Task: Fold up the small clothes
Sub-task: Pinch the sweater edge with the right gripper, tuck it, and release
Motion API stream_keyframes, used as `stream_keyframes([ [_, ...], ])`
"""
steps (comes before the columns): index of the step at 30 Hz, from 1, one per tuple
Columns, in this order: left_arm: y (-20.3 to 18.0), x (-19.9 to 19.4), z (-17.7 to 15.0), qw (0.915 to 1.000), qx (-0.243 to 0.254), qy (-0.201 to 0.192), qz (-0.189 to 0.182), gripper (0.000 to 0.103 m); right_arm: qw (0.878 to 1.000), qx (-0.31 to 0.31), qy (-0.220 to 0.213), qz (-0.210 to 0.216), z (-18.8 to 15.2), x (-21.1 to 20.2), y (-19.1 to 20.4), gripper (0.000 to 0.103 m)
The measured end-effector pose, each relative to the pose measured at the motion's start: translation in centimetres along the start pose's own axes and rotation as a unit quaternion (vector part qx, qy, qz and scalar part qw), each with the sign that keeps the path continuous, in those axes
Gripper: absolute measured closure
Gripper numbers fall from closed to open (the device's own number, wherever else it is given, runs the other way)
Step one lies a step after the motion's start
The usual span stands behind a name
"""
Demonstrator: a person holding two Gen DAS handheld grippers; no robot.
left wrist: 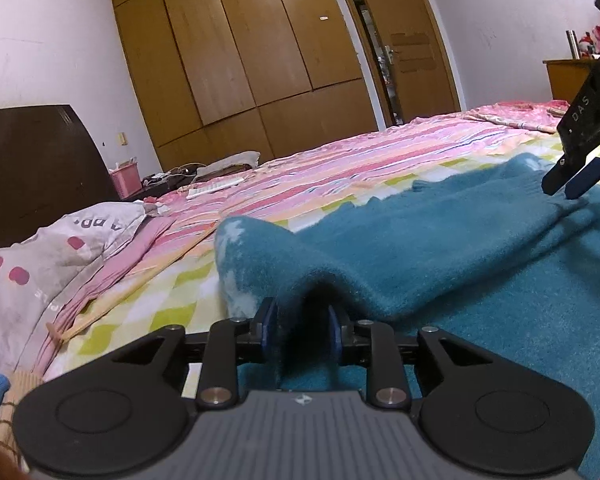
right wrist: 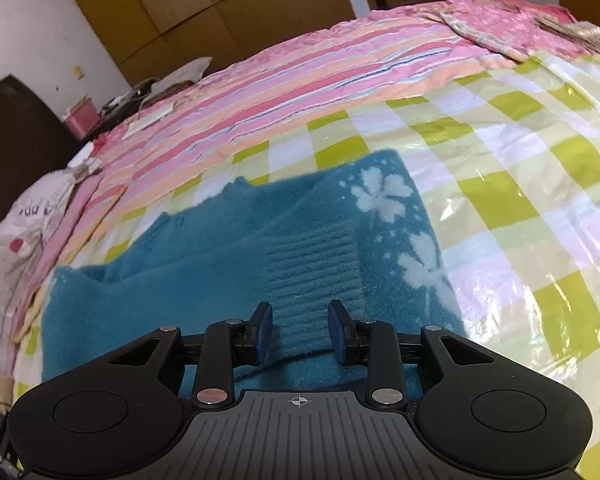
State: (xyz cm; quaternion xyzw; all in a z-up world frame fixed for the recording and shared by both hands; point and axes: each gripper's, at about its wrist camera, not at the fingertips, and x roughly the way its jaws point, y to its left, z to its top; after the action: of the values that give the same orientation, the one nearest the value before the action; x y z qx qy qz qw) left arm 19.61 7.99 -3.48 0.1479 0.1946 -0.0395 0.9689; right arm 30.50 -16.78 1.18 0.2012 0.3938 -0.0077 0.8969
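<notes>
A teal fuzzy sweater (left wrist: 440,248) with pale flower prints lies on a green-and-white checked plastic sheet (left wrist: 148,304) on the bed. My left gripper (left wrist: 302,316) sits low at the sweater's edge, and a raised fold of teal fabric fills the gap between its blue pads; the grip itself is hidden by the fabric. My right gripper (right wrist: 300,320) hovers open over the sweater's ribbed cuff (right wrist: 312,264), beside the flower-print edge (right wrist: 380,196). It also shows in the left wrist view (left wrist: 568,188) at the far right, above the sweater.
A pink striped bedsheet (right wrist: 300,68) covers the far bed. A grey dotted pillow (left wrist: 36,276) and pink cloth (left wrist: 128,256) lie at the left. A dark headboard (left wrist: 32,160), pink basket (left wrist: 126,178) and wooden wardrobe (left wrist: 240,40) stand behind.
</notes>
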Motion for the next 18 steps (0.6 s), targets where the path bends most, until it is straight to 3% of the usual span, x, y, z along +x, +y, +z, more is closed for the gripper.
stream_keyframes([
  [6,0.9,0.0,0.1,0.9994,-0.035,0.003,-0.006,0.063,1.000,0.028,-0.013,0.007,0.9,-0.5,-1.7,0.064],
  [10,1.0,0.1,-0.1,0.9995,-0.033,0.004,0.001,0.060,0.998,0.065,-0.007,0.018,0.9,0.3,-3.3,0.063],
  [18,0.7,0.1,-0.1,0.9996,-0.027,0.001,0.004,0.056,0.997,0.064,0.007,0.039,1.1,1.8,-3.3,0.052],
])
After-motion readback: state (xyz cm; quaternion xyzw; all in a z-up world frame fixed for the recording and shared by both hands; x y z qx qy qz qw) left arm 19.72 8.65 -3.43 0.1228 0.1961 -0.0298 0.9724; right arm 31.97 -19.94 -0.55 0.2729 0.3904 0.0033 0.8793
